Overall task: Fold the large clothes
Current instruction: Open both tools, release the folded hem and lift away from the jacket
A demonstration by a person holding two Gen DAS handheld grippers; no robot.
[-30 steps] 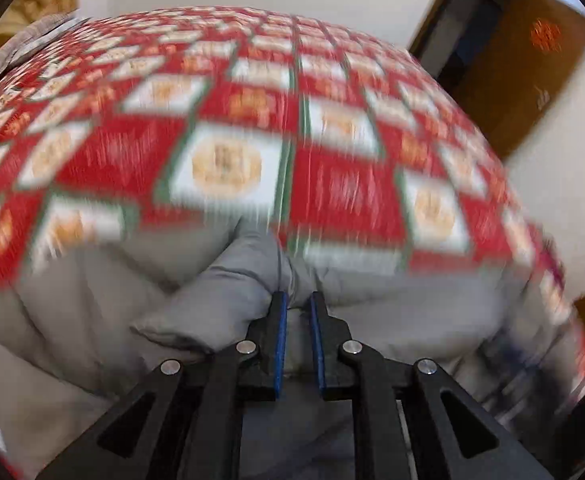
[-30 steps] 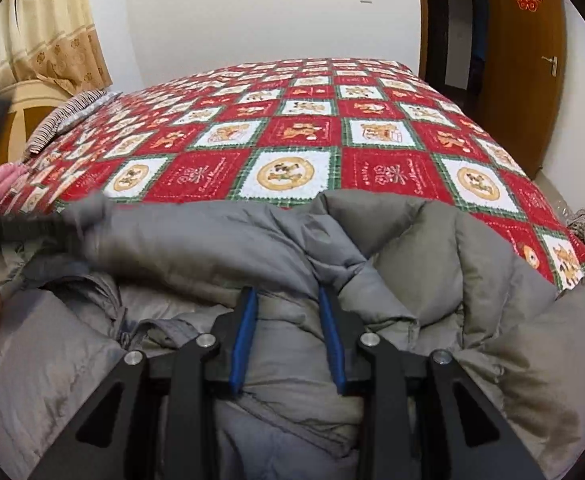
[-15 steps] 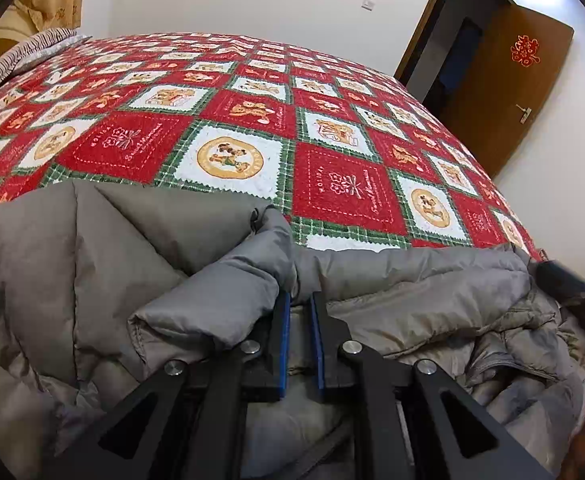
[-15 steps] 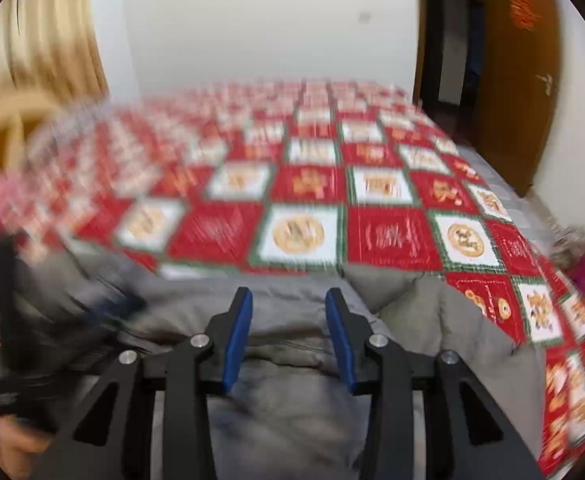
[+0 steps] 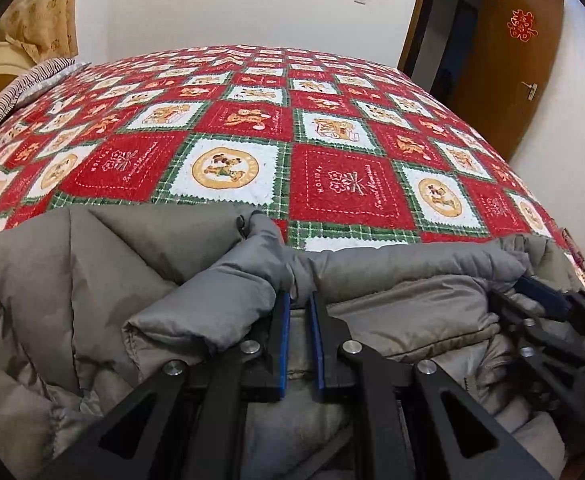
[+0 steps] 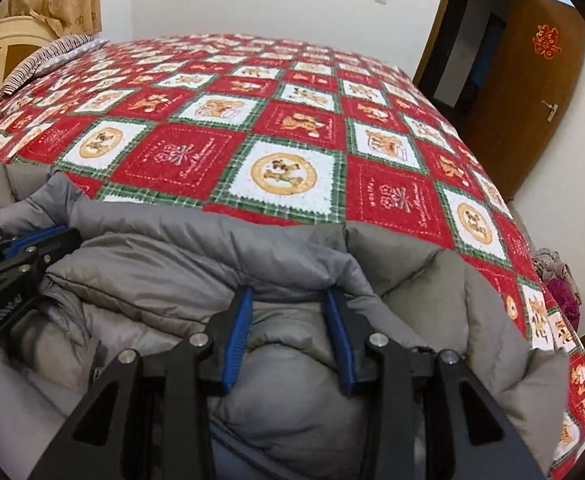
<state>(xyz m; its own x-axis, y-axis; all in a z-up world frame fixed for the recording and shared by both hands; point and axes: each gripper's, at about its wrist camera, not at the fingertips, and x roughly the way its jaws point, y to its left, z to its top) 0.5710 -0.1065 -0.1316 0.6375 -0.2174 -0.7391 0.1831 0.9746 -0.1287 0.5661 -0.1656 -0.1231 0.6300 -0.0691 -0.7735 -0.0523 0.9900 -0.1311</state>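
Observation:
A grey puffy down jacket [image 5: 392,280] lies bunched on the near part of the bed; it also fills the lower right wrist view [image 6: 180,256]. My left gripper [image 5: 299,298] is shut on a fold of the jacket's upper edge, its blue pads close together. My right gripper [image 6: 288,294] has its jaws apart around a thick roll of the jacket's edge; I cannot tell if the pads press it. Each gripper shows in the other's view: the right one in the left wrist view [image 5: 548,304], the left one in the right wrist view [image 6: 32,244].
The bed carries a red, white and green patchwork quilt [image 5: 332,152] stretching far ahead. A striped pillow [image 5: 24,88] lies at the far left. A brown door [image 6: 532,92] stands open at the right. Some clothes [image 6: 560,280] lie beyond the bed's right edge.
Both grippers have moved with the jacket's upper edge, and its fold now lies straighter across the bed. The right gripper's jaws have opened wider. The left stays shut on the fabric.

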